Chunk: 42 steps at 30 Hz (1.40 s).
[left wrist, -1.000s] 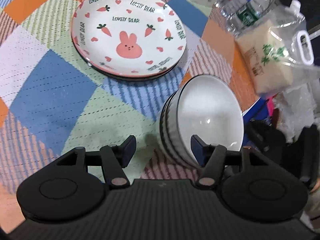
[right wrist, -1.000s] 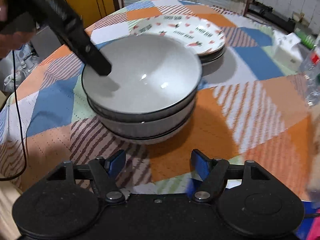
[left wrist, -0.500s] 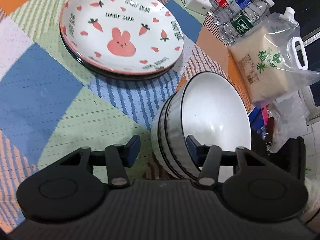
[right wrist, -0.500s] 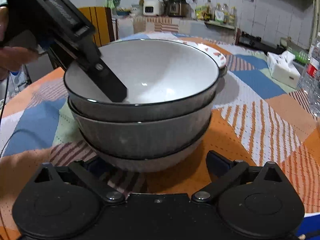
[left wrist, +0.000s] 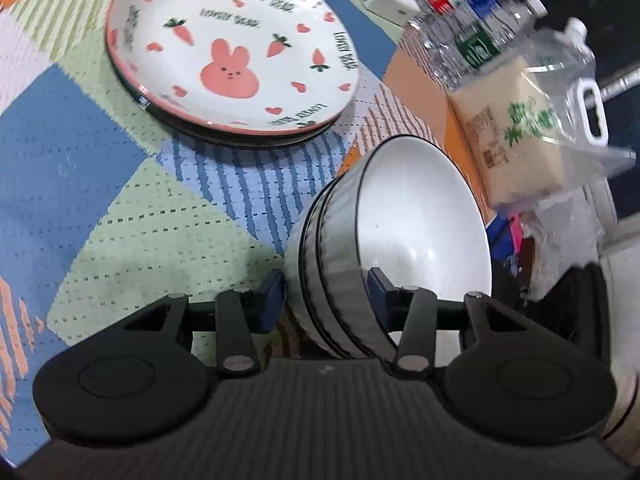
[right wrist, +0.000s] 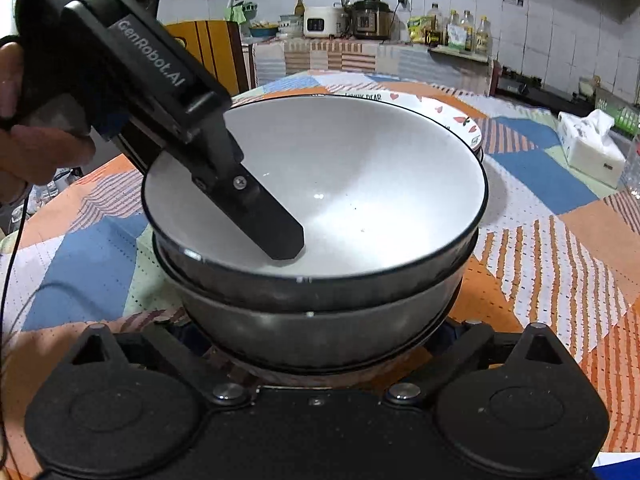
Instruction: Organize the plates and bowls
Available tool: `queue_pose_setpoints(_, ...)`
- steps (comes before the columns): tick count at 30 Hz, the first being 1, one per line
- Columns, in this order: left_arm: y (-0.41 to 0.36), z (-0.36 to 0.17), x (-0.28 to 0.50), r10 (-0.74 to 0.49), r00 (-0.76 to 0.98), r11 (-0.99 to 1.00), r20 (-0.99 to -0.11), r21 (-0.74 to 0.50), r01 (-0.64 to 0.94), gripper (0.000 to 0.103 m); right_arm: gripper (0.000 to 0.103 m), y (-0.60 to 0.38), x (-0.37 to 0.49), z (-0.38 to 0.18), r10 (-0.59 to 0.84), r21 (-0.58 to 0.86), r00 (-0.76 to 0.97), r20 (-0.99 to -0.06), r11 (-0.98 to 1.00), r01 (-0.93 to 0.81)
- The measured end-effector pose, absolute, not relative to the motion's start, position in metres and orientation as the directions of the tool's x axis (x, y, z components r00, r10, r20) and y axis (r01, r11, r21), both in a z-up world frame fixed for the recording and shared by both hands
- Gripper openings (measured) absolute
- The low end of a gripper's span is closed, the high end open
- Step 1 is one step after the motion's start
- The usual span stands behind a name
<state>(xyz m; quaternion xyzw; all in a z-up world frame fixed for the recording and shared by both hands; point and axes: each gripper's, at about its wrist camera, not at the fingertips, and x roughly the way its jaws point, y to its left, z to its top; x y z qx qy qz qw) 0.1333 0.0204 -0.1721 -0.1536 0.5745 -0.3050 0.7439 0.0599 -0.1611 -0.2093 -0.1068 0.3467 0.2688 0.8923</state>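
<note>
A: What's changed w/ the left tool [left wrist: 326, 290] vs a sec ago?

B: It's slid fwd and narrowed. Its pads were wide apart and short of the bowl stack [left wrist: 384, 240]; now the stack's near wall sits between them, one finger outside, the other finger [right wrist: 272, 232] down inside the top bowl. Looks clamped on the rim, or very nearly.

A: And the right tool [right wrist: 316, 344]?

B: Came in low at the stack's base. The bowls fill the lower middle of its view and hide the pads; only the linkage arms show, splayed wide either side. So: wide open, base of the stack between or just ahead of the jaws, can't tell if touching.

A: Meaning for the task?

B: Judgement only: bowls are already nested, so this is prob. a two-tool lift or shift of the whole stack. Plates look done: bunny plate [left wrist: 232, 52] on top of a darker one, ahead-left of the left tool, just beyond the bowls on the tabletop [left wrist: 80, 152].

A: Hand pose?

B: Left hand [right wrist: 36, 136] grips the handle at upper left in the right view, tool angled steeply down into the bowl. Right tool is about level w/ the tabletop, pointing straight at the stack.

A: Clutter?

B: Rice bag [left wrist: 532, 128] and water bottles [left wrist: 468, 28] ahead-right of the left tool, near the bowls.
</note>
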Motion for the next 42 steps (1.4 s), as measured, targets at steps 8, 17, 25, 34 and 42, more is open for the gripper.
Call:
queue_pose_setpoints(8,0.02,-0.164,0.127,-0.619,0.133,0.768,-0.774,-0.561,0.308,0.044,0.101,-0.159,0.055,-0.206,0.397,-0.02,0.614,-0.682,0.829,-0.558)
queue_pose_setpoints(17,0.034,-0.132,0.117,-0.605,0.135,0.775,-0.785,-0.541,0.328,0.044,0.101,-0.153,0.043,-0.19,0.445,-0.024,0.617,-0.648,0.799,-0.601)
queue_pose_setpoints(25,0.049,-0.096,0.123,-0.599,0.189,0.786,-0.778,-0.527,0.323,0.044,0.101,-0.146,0.048,-0.165,0.483,-0.026,0.637,-0.601,0.785,-0.619)
queue_pose_setpoints(34,0.056,-0.064,0.149,-0.558,0.254,0.819,-0.79,-0.475,0.323,0.044,0.101,-0.132,0.08,-0.143,0.507,-0.064,0.636,-0.582,0.751,-0.658)
queue_pose_setpoints(42,0.065,-0.053,0.189,-0.545,0.309,0.832,-0.779,-0.457,0.315,0.047,0.101,-0.12,0.12,-0.131,0.525,-0.076,0.64,-0.561,0.737,-0.671)
